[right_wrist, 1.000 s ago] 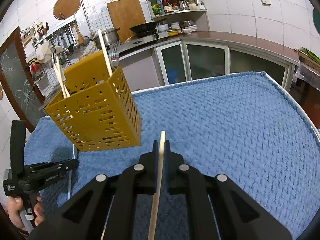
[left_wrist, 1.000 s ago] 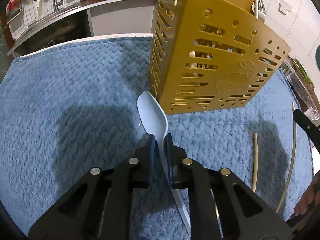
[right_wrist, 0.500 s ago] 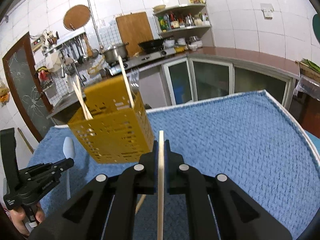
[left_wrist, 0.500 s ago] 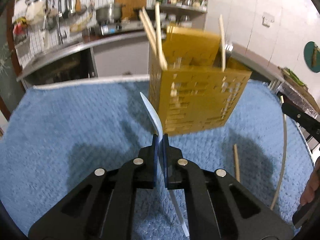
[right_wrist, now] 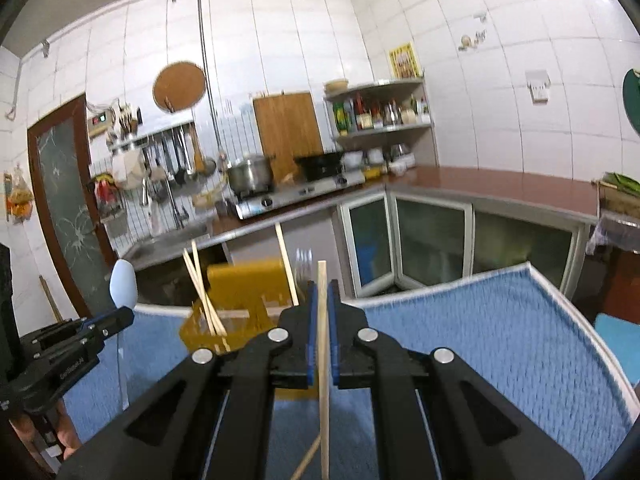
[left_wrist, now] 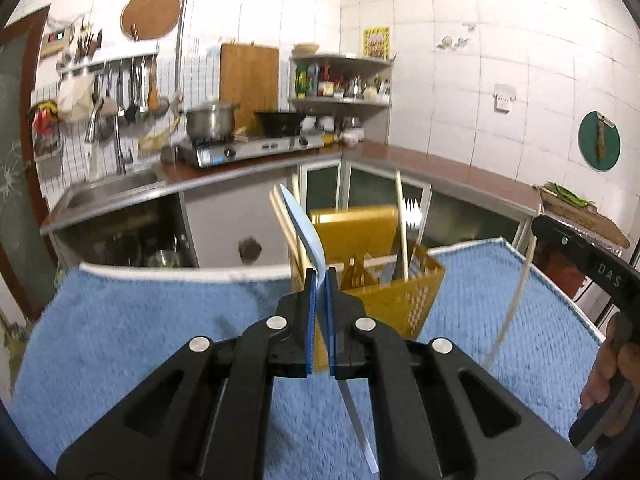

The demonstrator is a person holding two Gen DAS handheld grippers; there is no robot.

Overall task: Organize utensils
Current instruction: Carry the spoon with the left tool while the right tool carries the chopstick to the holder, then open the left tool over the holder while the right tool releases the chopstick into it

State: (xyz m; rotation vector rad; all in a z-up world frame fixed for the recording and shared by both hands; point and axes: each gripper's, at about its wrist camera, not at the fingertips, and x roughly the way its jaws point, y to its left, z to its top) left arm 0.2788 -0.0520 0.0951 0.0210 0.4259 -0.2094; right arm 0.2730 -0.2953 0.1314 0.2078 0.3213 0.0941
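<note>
My left gripper [left_wrist: 319,276] is shut on a pale blue spoon [left_wrist: 305,229], held above the blue towel with its bowl pointing up, just in front of the yellow perforated utensil holder [left_wrist: 404,300]. The holder has chopsticks [left_wrist: 402,228] and a fork standing in it. My right gripper [right_wrist: 322,290] is shut on a wooden chopstick [right_wrist: 323,344], held upright in the air above the holder [right_wrist: 244,292]. The left gripper and the spoon's bowl [right_wrist: 123,288] show at the left of the right wrist view. The right gripper's chopstick [left_wrist: 510,300] shows at the right of the left wrist view.
The blue towel [right_wrist: 500,340] covers the table. Another chopstick [right_wrist: 306,458] lies on it below the right gripper. Behind are a kitchen counter [left_wrist: 440,164], a stove with pots and a sink. The table's far edge [left_wrist: 180,274] runs just behind the holder.
Both grippers have risen and tilted up, lifting the spoon and the chopstick off the towel. The holder now sits lower in both views, seen from above its rim.
</note>
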